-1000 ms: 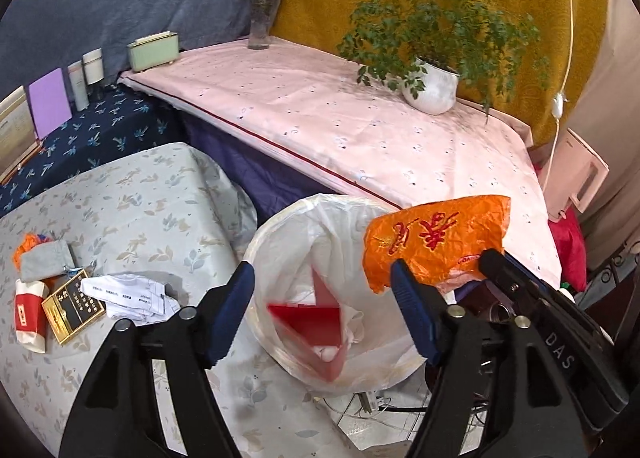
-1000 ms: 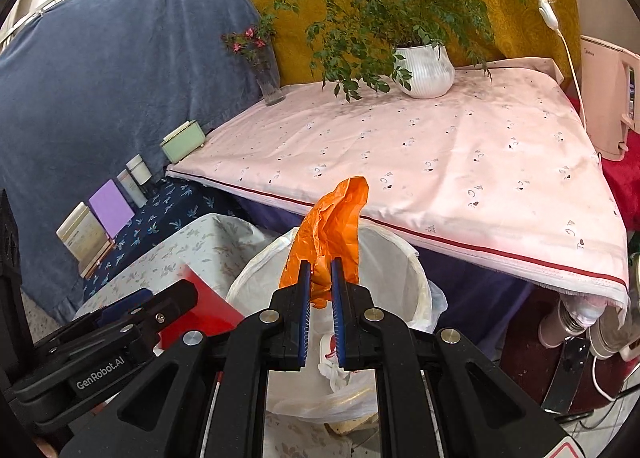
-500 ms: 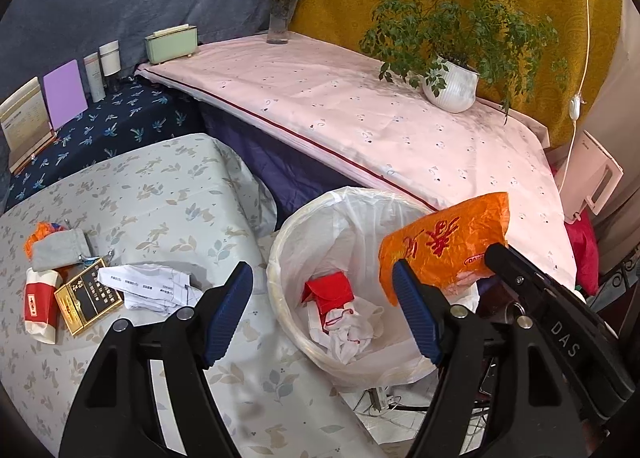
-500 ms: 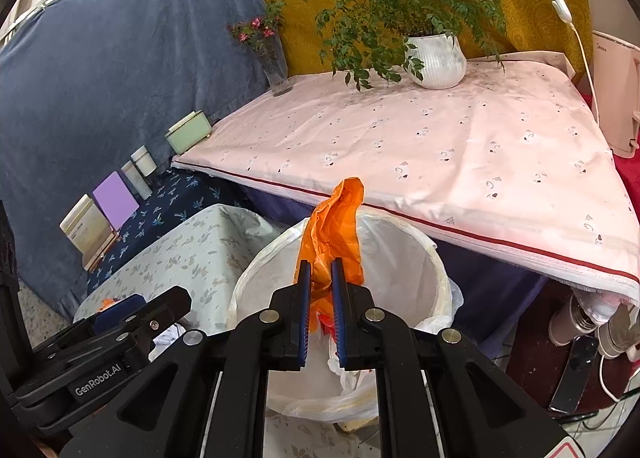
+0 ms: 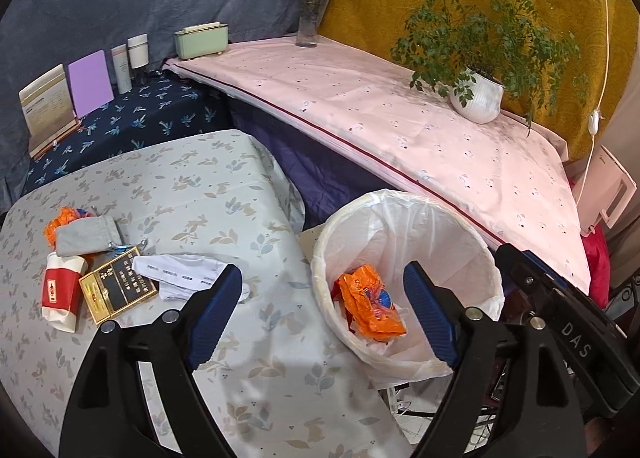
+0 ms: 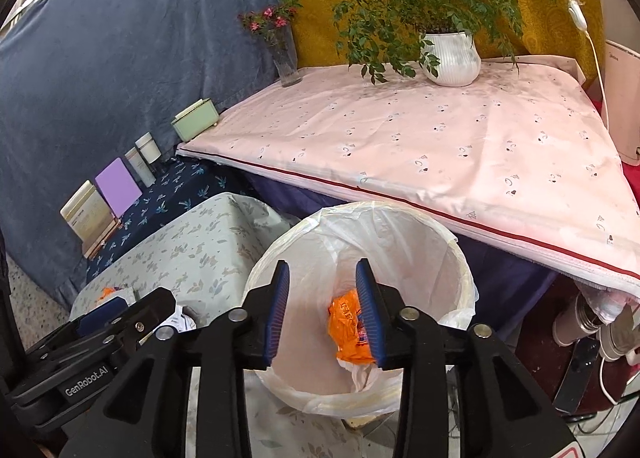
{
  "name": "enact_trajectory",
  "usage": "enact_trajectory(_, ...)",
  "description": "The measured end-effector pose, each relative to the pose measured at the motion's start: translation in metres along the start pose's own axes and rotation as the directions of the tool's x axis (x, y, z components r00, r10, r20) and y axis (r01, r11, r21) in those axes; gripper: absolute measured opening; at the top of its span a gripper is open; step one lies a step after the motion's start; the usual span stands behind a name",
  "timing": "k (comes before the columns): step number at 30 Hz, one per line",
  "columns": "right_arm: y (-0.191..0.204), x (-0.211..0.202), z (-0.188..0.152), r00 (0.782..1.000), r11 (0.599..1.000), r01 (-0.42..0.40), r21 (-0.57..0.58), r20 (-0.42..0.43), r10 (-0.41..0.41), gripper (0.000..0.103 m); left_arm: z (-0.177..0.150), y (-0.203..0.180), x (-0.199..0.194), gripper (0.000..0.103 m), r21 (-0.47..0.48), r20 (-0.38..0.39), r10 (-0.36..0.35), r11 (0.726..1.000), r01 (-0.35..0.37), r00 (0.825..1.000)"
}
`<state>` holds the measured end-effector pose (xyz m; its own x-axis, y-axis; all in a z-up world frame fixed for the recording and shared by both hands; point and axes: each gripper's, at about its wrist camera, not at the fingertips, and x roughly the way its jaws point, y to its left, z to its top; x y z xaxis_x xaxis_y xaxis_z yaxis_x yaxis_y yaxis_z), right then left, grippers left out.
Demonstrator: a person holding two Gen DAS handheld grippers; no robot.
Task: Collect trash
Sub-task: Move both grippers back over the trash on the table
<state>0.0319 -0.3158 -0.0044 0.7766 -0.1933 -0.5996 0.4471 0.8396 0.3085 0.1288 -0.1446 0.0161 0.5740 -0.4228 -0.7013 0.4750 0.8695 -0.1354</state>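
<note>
A white bin lined with a clear bag (image 5: 460,242) (image 6: 448,254) stands beside the floral-cloth table (image 5: 200,185). An orange plastic bag (image 5: 370,304) (image 6: 350,324) lies inside it on other trash. My right gripper (image 6: 322,306) is open and empty above the bin. My left gripper (image 5: 320,310) is open and empty over the table edge and bin. On the table lie crumpled white paper (image 5: 180,274), a gold and black box (image 5: 116,288), a red and white paper cup (image 5: 60,294), a grey pouch (image 5: 86,234) and an orange wrapper (image 5: 60,217).
A pink-clothed table (image 5: 400,129) behind the bin holds a potted plant (image 5: 478,97), a flower vase (image 5: 308,23) and a green box (image 5: 200,39). A dark blue surface (image 5: 132,121) holds cards and bottles. Cables lie on the floor by the bin.
My right gripper opened and let go of the orange bag, which dropped into the bin. A red item fell into the bin earlier. My left gripper drew back towards the table.
</note>
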Motion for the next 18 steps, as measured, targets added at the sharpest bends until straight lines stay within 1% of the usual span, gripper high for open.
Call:
enact_trajectory(4,0.008,-0.002,-0.001,1.0,1.0,-0.004,-0.013,0.002,0.005,0.047,-0.002,0.008,-0.004,0.079,-0.009,0.006,0.017,1.0,-0.017,1.0)
enact_trajectory(8,0.018,-0.006,-0.003,1.0,0.999,-0.009,-0.034,0.005,0.009,0.053,-0.004,0.016,-0.008,0.079,-0.018,0.011,0.032,0.999,-0.032,0.999)
enact_trajectory(10,0.023,-0.007,-0.004,1.0,0.999,-0.01,-0.045,0.009,0.011,0.06,-0.005,0.021,-0.009,0.079,-0.022,0.011,0.041,0.999,-0.041,0.999)
enact_trajectory(13,0.031,-0.01,-0.006,1.0,0.998,-0.018,-0.053,0.015,0.018,0.065,-0.007,0.029,-0.013,0.079,-0.032,0.013,0.052,0.998,-0.051,0.999)
enact_trajectory(16,0.039,-0.012,-0.007,1.0,0.998,-0.022,-0.066,0.017,0.023,0.07,-0.009,0.037,-0.016,0.08,-0.043,0.018,0.064,0.997,-0.064,0.998)
enact_trajectory(18,0.044,-0.013,-0.009,0.999,0.997,-0.025,-0.076,0.018,0.027,0.071,-0.01,0.043,-0.019,0.081,-0.052,0.02,0.074,0.996,-0.073,0.997)
